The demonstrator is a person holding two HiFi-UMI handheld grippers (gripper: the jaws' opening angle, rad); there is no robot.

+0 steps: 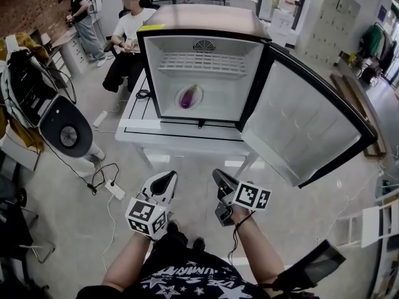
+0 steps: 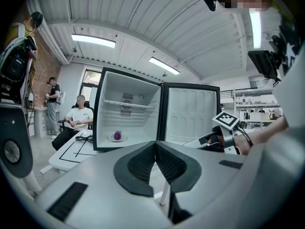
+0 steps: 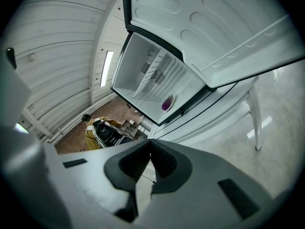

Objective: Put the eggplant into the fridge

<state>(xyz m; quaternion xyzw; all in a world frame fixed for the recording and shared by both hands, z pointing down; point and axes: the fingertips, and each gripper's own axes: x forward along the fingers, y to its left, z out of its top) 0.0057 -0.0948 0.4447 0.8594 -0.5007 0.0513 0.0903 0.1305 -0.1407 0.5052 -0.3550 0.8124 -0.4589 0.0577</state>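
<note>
Both tools hang low by the person's knees, well apart from the fridge (image 1: 206, 23). The left gripper (image 1: 164, 180) has its ribbed pads pressed together with nothing between them. The right gripper (image 1: 219, 178) is the same, tips meeting and empty.

From where I stand, the eggplant (image 1: 189, 96) already lies on a small white plate (image 1: 179, 103) on the fridge floor, under the wire shelf (image 1: 202, 63), so the putting-in looks done. What seems left is the door (image 1: 305, 126), which stands wide open on the person's right.

If it is to be closed, I'd judge the right gripper the better placed. It would reach round to the door's outer face near the free edge and push with the closed tips in one smooth arc. Easing off near the frame should keep the fridge from shifting on its white table (image 1: 133, 129) and the eggplant from rolling off the plate.
</note>
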